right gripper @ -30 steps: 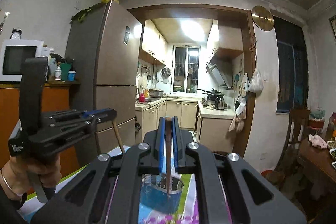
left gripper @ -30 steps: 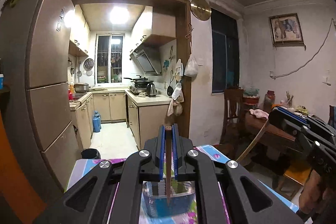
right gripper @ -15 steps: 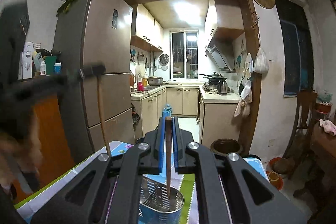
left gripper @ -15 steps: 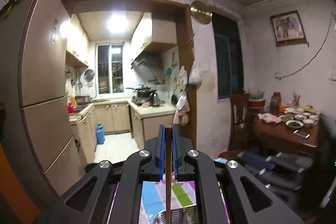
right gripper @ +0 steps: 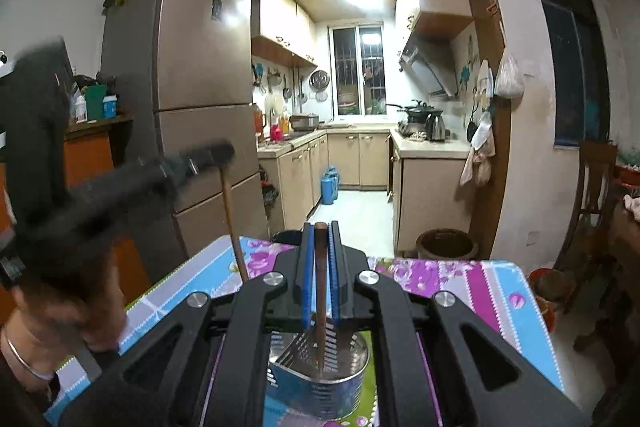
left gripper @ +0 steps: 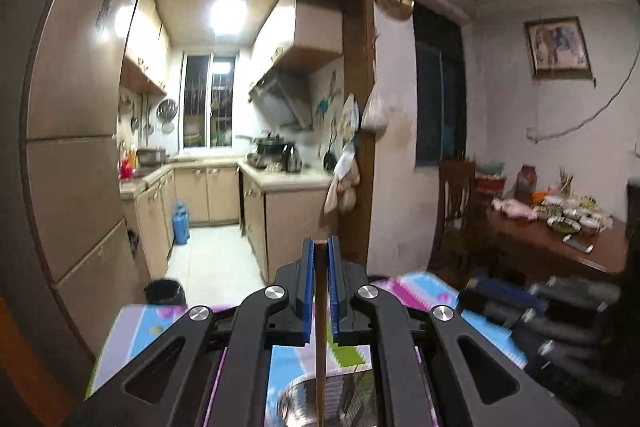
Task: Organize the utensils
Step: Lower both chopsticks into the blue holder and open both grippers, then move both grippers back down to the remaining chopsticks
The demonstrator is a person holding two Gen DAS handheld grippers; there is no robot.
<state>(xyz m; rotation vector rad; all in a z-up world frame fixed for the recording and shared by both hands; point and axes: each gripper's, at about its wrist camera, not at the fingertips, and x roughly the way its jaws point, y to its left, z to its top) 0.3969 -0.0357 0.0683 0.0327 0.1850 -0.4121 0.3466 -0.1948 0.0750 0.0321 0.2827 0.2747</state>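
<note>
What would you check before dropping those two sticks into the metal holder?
1. Right gripper shut on its chopstick: ok.
2. That chopstick's tip over the utensil holder: ok, it points into the slotted compartment.
3. Left gripper shut on its own chopstick: ok.
4. Left chopstick lined up with the holder: cannot tell; only the holder's rim shows at the bottom of the left view, and that view is blurred.
5. Holder upright on the tablecloth: ok.
6. Room between the two grippers: ok, they are apart in the right view.
</note>
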